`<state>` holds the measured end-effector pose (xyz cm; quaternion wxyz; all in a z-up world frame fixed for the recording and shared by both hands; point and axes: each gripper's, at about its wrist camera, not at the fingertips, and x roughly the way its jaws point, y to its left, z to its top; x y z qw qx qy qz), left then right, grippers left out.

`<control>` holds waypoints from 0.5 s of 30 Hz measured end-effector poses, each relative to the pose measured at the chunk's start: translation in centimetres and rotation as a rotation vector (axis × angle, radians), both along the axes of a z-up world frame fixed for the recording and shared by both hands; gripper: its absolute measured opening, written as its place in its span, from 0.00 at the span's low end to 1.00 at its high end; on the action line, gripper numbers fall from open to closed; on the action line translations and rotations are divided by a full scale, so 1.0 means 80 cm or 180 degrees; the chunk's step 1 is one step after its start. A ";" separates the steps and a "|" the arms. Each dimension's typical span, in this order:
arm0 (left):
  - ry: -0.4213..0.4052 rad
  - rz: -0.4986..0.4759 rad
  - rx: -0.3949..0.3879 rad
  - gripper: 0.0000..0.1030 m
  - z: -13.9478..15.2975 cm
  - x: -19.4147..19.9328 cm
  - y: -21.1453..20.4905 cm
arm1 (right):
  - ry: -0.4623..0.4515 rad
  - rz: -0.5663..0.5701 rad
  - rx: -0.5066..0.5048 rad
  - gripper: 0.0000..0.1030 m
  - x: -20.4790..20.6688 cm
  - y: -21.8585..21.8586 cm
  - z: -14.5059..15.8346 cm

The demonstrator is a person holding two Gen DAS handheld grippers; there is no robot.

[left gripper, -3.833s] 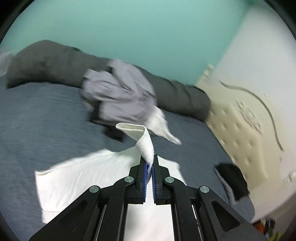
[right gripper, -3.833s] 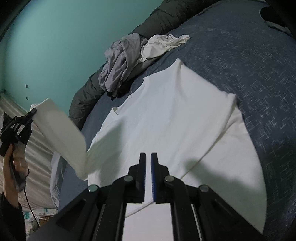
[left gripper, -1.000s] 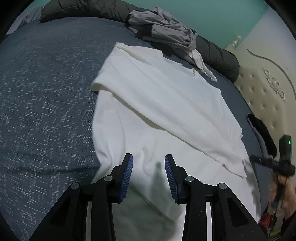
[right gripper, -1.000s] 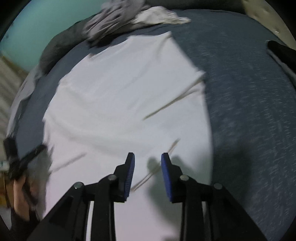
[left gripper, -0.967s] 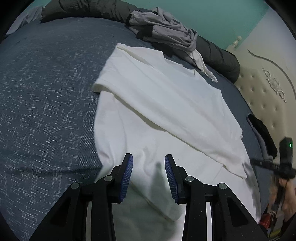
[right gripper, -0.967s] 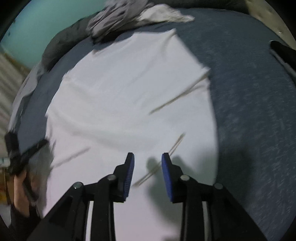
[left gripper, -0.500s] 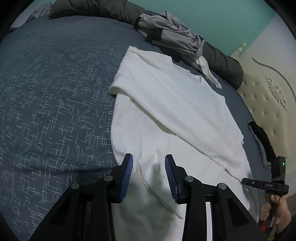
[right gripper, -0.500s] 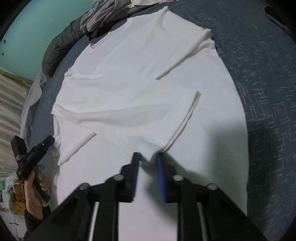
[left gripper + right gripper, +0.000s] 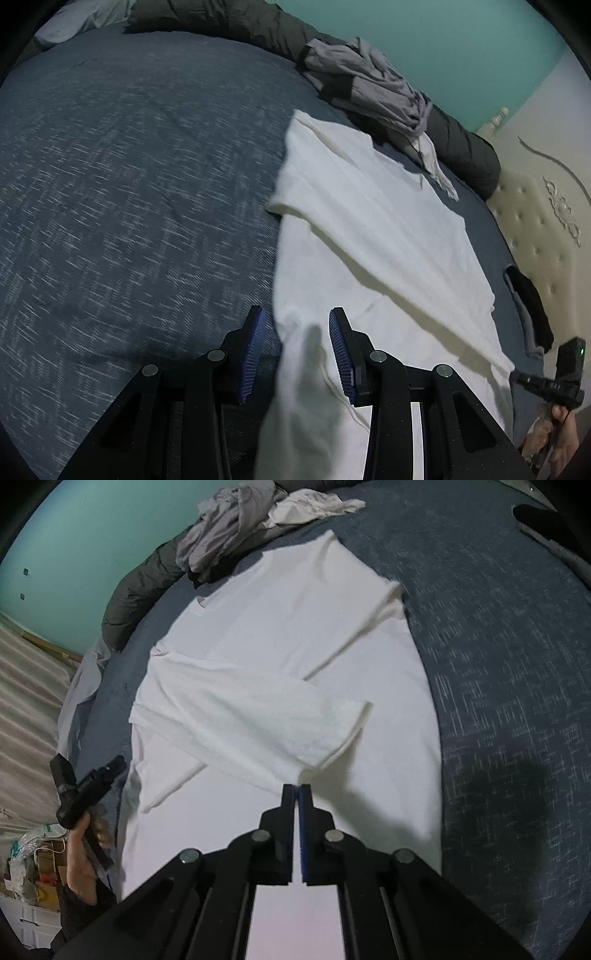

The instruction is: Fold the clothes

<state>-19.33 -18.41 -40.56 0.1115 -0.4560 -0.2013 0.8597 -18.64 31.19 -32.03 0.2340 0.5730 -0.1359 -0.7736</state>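
A white T-shirt (image 9: 280,635) is lying spread on the blue-grey bedspread (image 9: 122,192), both sleeves folded across its body. The left gripper (image 9: 295,350) is hovering over the shirt's left edge, fingers spread wide and gripping nothing. The right gripper (image 9: 297,805) is poised at the folded sleeve's corner, fingers pressed together; whether cloth is pinched between them cannot be told. A heap of grey clothes (image 9: 369,85) is resting on a dark bolster (image 9: 144,579) beyond the collar, clear of the shirt.

Teal wall (image 9: 461,48); tufted headboard (image 9: 535,229); curtain (image 9: 26,709)
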 end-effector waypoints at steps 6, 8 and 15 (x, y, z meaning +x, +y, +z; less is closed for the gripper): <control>0.0017 0.0110 -0.0106 0.38 -0.003 -0.027 -0.016 | -0.0060 -0.0084 0.0102 0.00 0.004 0.026 -0.013; 0.0000 0.0130 -0.0095 0.38 -0.007 -0.037 -0.019 | -0.0094 0.0017 0.0018 0.00 0.003 0.021 -0.017; -0.0011 0.0085 -0.0117 0.38 -0.009 -0.047 -0.012 | 0.0233 -0.0007 -0.0012 0.15 -0.030 0.006 0.001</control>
